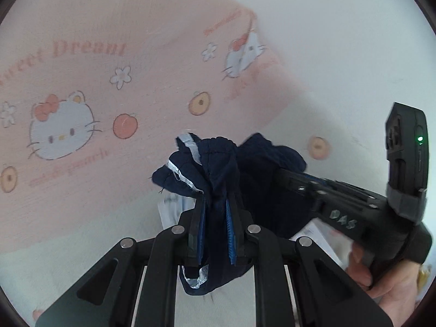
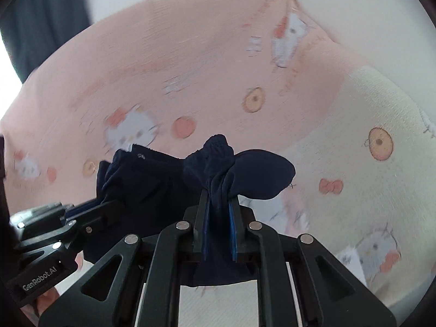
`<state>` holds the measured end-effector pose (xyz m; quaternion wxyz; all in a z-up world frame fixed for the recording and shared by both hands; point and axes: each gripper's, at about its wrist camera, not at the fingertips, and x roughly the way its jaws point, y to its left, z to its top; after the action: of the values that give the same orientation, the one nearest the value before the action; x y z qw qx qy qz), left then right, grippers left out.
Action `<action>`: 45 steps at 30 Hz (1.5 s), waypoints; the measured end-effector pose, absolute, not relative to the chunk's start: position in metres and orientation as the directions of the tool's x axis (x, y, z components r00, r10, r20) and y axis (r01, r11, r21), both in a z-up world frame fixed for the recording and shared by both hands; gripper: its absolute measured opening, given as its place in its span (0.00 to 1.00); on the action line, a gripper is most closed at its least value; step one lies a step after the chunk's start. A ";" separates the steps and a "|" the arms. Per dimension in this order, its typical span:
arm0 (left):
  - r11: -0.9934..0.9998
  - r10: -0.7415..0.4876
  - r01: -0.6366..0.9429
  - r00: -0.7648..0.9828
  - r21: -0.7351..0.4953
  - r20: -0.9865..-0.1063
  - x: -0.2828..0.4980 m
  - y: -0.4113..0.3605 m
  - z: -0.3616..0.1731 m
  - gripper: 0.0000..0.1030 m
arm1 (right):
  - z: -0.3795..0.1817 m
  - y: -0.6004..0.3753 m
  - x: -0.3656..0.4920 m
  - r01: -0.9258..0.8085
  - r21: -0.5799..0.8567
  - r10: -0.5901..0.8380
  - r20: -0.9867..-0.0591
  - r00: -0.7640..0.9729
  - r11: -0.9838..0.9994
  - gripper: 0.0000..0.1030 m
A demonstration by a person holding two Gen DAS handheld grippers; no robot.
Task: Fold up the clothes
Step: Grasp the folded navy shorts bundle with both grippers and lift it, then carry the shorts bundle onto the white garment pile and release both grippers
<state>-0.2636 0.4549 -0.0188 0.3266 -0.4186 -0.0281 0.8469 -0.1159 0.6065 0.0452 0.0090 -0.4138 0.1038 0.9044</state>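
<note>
A dark navy garment [image 1: 218, 163] with a silver-white trim strip is bunched between the jaws of my left gripper [image 1: 216, 199], which is shut on it. My right gripper [image 2: 219, 199] is shut on another bunch of the same navy garment [image 2: 152, 179]. The cloth hangs between the two grippers above the bed. The right gripper also shows in the left wrist view [image 1: 340, 204], reaching in from the right. The left gripper shows in the right wrist view [image 2: 68, 218] at lower left. The garment's full shape is hidden by the bunching.
A pink and cream bedsheet [image 1: 95, 95] with a cartoon cat and fruit print lies beneath, and it also shows in the right wrist view [image 2: 190, 68]. A white wall [image 1: 340, 41] rises behind. A dark curtain [image 2: 46, 13] hangs at upper left.
</note>
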 end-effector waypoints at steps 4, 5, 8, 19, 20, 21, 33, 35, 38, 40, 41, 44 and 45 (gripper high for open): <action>-0.819 0.540 -0.432 -0.355 -0.378 -0.763 -0.303 0.474 -0.102 0.14 | -0.028 0.642 -0.165 -0.159 0.124 -0.004 -0.800 -0.600 -0.979 0.12; -0.824 0.530 -0.404 -0.304 -0.396 -0.792 -0.311 0.478 -0.126 0.16 | -0.050 0.651 -0.176 -0.186 0.116 0.011 -0.820 -0.572 -0.976 0.14; -0.818 0.532 -0.429 -0.309 -0.383 -0.789 -0.303 0.481 -0.134 0.22 | -0.091 0.678 -0.192 -0.262 0.197 -0.044 -0.868 -0.494 -0.945 0.26; -0.822 0.435 -0.552 -0.447 -0.142 -0.781 -0.279 0.528 -0.080 0.38 | -0.053 0.642 -0.195 -0.182 0.023 0.093 -0.794 -0.601 -0.983 0.49; -0.815 0.415 -0.567 -0.434 -0.115 -0.800 -0.281 0.537 -0.089 0.36 | -0.065 0.632 -0.200 -0.136 0.010 0.070 -0.818 -0.572 -0.991 0.46; -0.818 0.373 -0.571 -0.425 -0.076 -0.825 -0.286 0.541 -0.103 0.36 | -0.080 0.626 -0.204 -0.123 -0.020 0.083 -0.843 -0.532 -0.992 0.43; -0.791 0.392 -0.609 -0.429 -0.060 -0.814 -0.271 0.547 -0.093 0.39 | -0.076 0.690 -0.192 -0.210 0.112 0.026 -0.828 -0.560 -0.971 0.46; -0.800 0.339 -0.599 -0.405 -0.033 -0.849 -0.273 0.555 -0.107 0.39 | -0.089 0.680 -0.198 -0.142 0.138 -0.045 -0.853 -0.520 -0.980 0.45; -0.821 0.289 -0.570 -0.404 -0.008 -0.868 -0.274 0.546 -0.117 0.39 | -0.107 0.676 -0.205 -0.144 0.060 0.014 -0.887 -0.461 -0.988 0.46; -0.834 0.340 -0.546 -0.392 -0.081 -0.855 -0.273 0.529 -0.109 0.39 | -0.103 0.689 -0.204 -0.190 0.098 0.003 -0.880 -0.474 -0.977 0.47; -0.835 0.370 -0.537 -0.391 -0.118 -0.843 -0.272 0.524 -0.103 0.39 | -0.098 0.692 -0.202 -0.206 0.095 0.019 -0.871 -0.490 -0.974 0.48; -0.819 0.438 -0.546 -0.399 -0.175 -0.806 -0.269 0.522 -0.095 0.39 | -0.084 0.689 -0.197 -0.319 0.063 0.120 -0.845 -0.521 -0.946 0.50; -0.815 0.441 -0.552 -0.397 -0.175 -0.805 -0.269 0.526 -0.095 0.39 | -0.080 0.684 -0.195 -0.422 0.060 0.189 -0.832 -0.522 -0.904 0.50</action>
<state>-0.2693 0.5261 -0.0950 0.2979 -0.4615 0.0602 0.8335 -0.1950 0.6844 -0.0803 0.1771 -0.4555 0.1282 0.8630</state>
